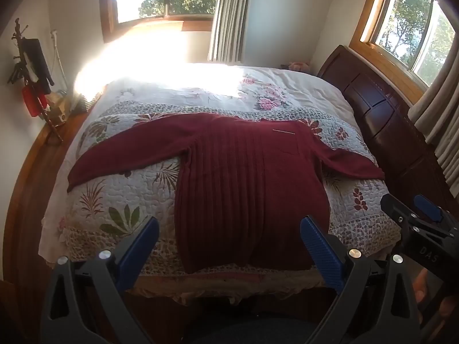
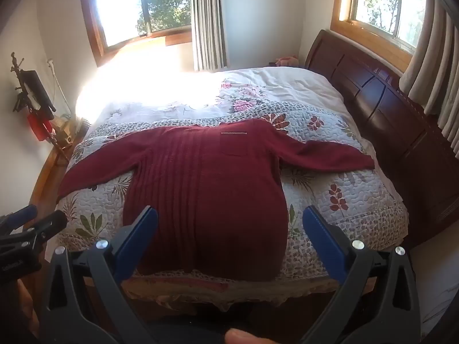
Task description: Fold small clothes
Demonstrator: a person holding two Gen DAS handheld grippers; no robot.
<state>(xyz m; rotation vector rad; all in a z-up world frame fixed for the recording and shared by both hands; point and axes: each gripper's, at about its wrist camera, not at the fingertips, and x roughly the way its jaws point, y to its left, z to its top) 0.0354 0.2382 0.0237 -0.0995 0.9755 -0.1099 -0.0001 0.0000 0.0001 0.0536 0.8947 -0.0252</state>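
Left gripper (image 1: 229,229) spread wide, nothing between the blue pads (image 1: 318,243), hanging at the bottom of the left wrist frame above the near edge of the bed, clear of the fabric. Right gripper (image 2: 229,220) same story in the right wrist frame: wide apart, empty, blue pads (image 2: 321,238) framing the lower hem area, not touching. Each gripper also shows in the other's view: right one at lower right of the left wrist frame (image 1: 413,215), left one at far left of the right wrist frame (image 2: 31,223); from those side views I cannot tell their spread. A fingertip (image 2: 241,336) shows at the bottom edge of the right wrist frame. Dark red sweater (image 1: 246,177) lies flat at centre frame on the floral quilt (image 1: 114,200), hem toward the cameras, collar away, both sleeves spread out left and right, ribbing down the front, a chest pocket (image 2: 233,144) with a pale strip above it. Quilt covers the near half of the bed; a white floral sheet (image 1: 287,86) covers the far half, sunlit at upper centre. Dark wood headboard (image 1: 373,106) at right. Two windows (image 2: 129,5) with curtains (image 2: 206,20) along the top. Dark stand with a red item (image 1: 31,71) at far left.
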